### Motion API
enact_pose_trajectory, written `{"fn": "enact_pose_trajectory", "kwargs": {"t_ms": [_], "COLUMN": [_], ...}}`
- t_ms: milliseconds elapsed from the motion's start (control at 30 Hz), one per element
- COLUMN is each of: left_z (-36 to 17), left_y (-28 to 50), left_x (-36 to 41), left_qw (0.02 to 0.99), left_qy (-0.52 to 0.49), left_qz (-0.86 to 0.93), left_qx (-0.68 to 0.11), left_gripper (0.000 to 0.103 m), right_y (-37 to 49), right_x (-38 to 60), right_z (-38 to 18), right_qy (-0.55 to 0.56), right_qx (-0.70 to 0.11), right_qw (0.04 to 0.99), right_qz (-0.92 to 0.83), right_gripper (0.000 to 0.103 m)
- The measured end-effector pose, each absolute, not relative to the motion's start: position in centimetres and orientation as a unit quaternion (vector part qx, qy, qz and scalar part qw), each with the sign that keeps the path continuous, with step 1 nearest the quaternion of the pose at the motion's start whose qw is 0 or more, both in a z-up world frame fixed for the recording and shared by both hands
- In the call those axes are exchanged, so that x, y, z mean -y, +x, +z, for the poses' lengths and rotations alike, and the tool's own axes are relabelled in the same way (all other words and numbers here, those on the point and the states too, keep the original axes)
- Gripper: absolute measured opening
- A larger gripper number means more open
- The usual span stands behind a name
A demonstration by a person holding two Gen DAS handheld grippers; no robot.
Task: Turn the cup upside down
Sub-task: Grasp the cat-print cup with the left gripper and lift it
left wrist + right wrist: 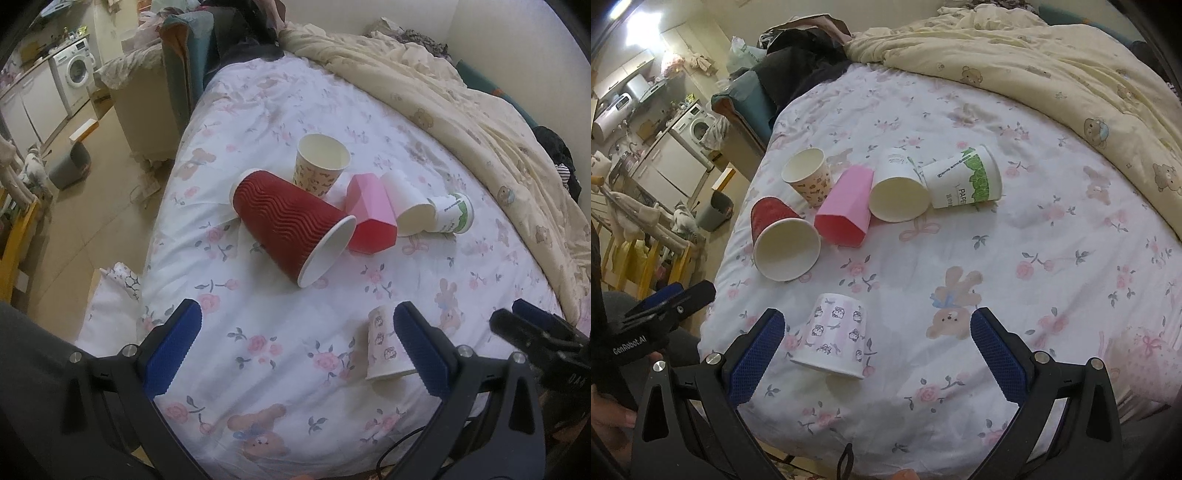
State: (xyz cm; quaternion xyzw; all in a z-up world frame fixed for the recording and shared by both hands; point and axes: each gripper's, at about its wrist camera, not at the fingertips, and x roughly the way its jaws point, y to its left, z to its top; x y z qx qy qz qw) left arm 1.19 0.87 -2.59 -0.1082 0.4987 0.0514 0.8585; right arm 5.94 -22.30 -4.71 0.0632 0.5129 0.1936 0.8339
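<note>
A small white patterned paper cup point(834, 336) stands upside down on the bed, just ahead of my open right gripper point(877, 347); it also shows in the left wrist view point(384, 347), partly behind the right finger. My left gripper point(295, 347) is open and empty. Further back a red ribbed cup point(291, 225) lies on its side, mouth toward me. A pink cup point(369, 218), a white cup point(406, 206) and a green-printed cup point(964, 181) lie on their sides. A bear-print cup point(319, 166) stands upright.
The floral bed sheet point(1034, 280) covers the bed. A cream duvet point(1052, 74) is bunched along the far and right side. The bed's left edge drops to the floor, with a grey bin point(70, 166) and a washing machine point(75, 70) beyond.
</note>
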Motion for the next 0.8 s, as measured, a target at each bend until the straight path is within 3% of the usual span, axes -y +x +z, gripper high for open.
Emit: {"fn": "enact_pose_trajectory", "kwargs": {"t_ms": [133,433,533,733,800], "left_z": [-3.8,-7.1,-8.8,-11.0,-11.3], "left_y": [2.0,5.2,6.4,7.5,7.9], "left_x": [0.2,6.3,7.6,9.1,9.3], "left_qw": [0.837,0.795,0.776,0.754,0.753], "left_qy": [-0.111,-0.051,-0.050,-0.052,-0.052], "left_qz": [0.030,-0.008,-0.008,-0.014,-0.015], "left_qx": [-0.536,-0.605,-0.628,-0.655,-0.655], "left_gripper": [0.103,0.102,0.094,0.092,0.084], "right_y": [5.7,6.1,6.1,6.3,6.3], "right_x": [22.8,25.7,26.3,26.6,26.6], "right_z": [-4.5,-4.5,-4.5,-4.7,-4.8], "right_qy": [0.033,0.088,0.099,0.110,0.110], "right_qx": [-0.505,-0.508,-0.509,-0.516,-0.516], "right_qw": [0.851,0.850,0.849,0.844,0.843], "right_qz": [0.142,0.106,0.102,0.100,0.101], "right_gripper": [0.103,0.103,0.103,0.103,0.103]}}
